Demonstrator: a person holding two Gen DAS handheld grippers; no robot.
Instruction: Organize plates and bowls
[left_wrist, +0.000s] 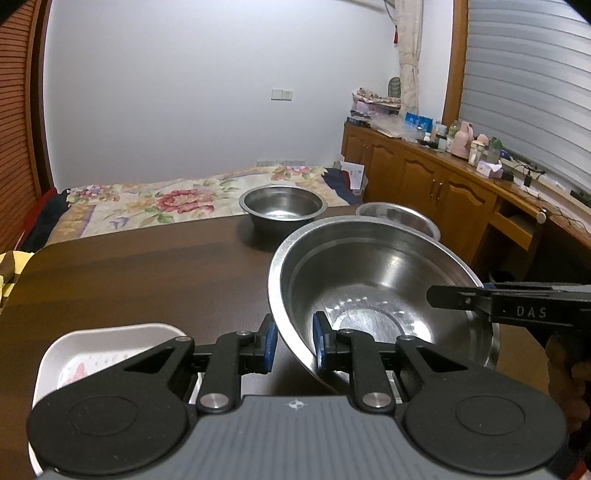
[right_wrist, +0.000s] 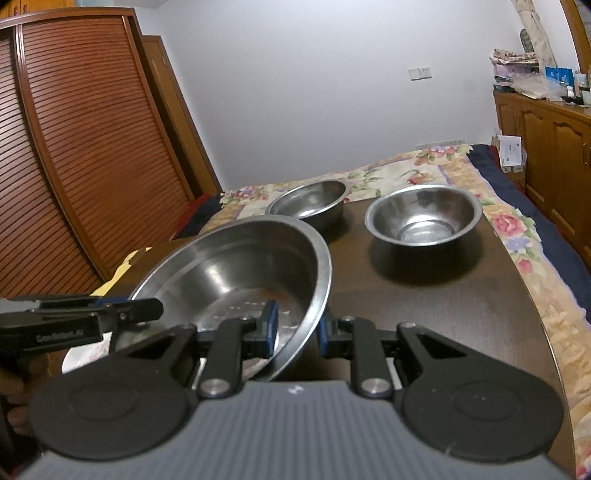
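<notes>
A large steel bowl (left_wrist: 380, 280) is held tilted above the dark wooden table (left_wrist: 147, 280). My left gripper (left_wrist: 293, 341) is shut on its near left rim. My right gripper (right_wrist: 295, 332) is shut on the opposite rim of the same large bowl (right_wrist: 243, 266); it shows in the left wrist view at the right (left_wrist: 480, 301). Two smaller steel bowls stand at the far end of the table: one (right_wrist: 308, 203) on the left, one (right_wrist: 424, 218) on the right. A white plate (left_wrist: 107, 354) lies under my left gripper.
A bed with a floral quilt (left_wrist: 166, 199) lies beyond the table. Wooden cabinets with bottles (left_wrist: 461, 162) stand at the right. A slatted wooden wardrobe (right_wrist: 74, 147) stands at the left.
</notes>
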